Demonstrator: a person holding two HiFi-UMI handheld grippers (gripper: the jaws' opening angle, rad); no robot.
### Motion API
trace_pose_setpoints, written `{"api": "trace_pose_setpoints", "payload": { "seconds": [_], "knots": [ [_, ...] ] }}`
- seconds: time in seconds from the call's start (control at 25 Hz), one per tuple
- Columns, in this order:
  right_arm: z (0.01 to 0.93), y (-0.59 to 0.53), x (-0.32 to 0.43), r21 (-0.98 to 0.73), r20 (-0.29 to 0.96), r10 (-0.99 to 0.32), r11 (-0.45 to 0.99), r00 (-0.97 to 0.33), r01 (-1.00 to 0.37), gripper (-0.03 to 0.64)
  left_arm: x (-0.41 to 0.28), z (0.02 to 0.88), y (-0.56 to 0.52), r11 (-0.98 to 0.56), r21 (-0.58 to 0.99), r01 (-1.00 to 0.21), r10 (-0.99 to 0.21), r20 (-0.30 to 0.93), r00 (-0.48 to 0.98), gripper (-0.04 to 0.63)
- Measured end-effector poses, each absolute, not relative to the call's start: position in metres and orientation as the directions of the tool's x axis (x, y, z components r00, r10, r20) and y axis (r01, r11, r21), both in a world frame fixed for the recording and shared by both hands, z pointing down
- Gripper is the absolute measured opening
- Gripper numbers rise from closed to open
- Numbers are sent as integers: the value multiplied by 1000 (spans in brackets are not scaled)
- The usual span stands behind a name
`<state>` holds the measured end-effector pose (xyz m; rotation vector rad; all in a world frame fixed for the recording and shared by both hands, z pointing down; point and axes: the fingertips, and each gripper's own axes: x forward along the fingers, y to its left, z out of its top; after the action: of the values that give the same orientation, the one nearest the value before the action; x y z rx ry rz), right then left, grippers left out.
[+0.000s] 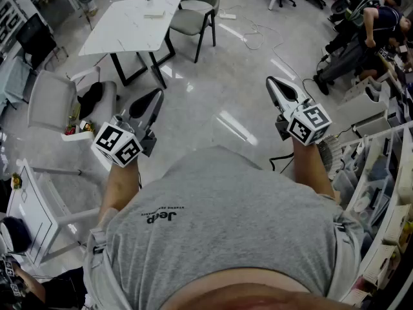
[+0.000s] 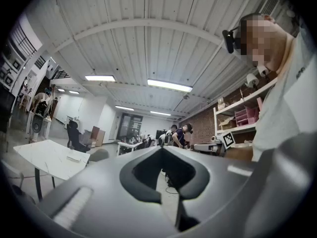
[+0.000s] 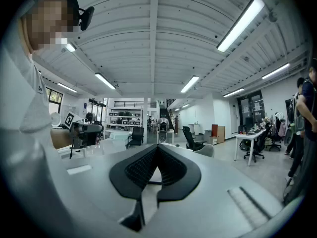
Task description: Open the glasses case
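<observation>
Our left gripper and right gripper are closed and empty; with no glasses case visible, we should find it first.

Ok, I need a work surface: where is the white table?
Head view, upper left: the white table stands beyond the left gripper, a grey chair at its right end.

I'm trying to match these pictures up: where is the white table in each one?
Head view: white table, upper left.
Left gripper view: lower left, near the picture's edge.
Right gripper view: cannot be picked out with certainty.
Shared landmark: the person's grey T-shirt, seen in all three.
</observation>
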<state>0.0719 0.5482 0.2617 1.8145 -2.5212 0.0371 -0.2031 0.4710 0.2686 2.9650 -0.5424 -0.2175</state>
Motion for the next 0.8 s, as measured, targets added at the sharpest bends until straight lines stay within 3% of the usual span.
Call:
{"api": "trace_pose_setpoints", "payload": {
  "seconds": [0.72,0.76,0.8],
  "knots": [
    [251,555,104,-10,-16,-935,355,-355,-935,5,-170,263,479,-924,124,-362,-376,-120,919,48],
    [248,556,106,-21,-34,-929,369,-368,-929,29,-167,263,480,-924,120,-363,-377,-119,919,48],
    [245,557,108,-32,-49,-924,382,-380,-924,112,-165,263,481,-923,118,-365,-378,-119,918,48]
  ]
}}
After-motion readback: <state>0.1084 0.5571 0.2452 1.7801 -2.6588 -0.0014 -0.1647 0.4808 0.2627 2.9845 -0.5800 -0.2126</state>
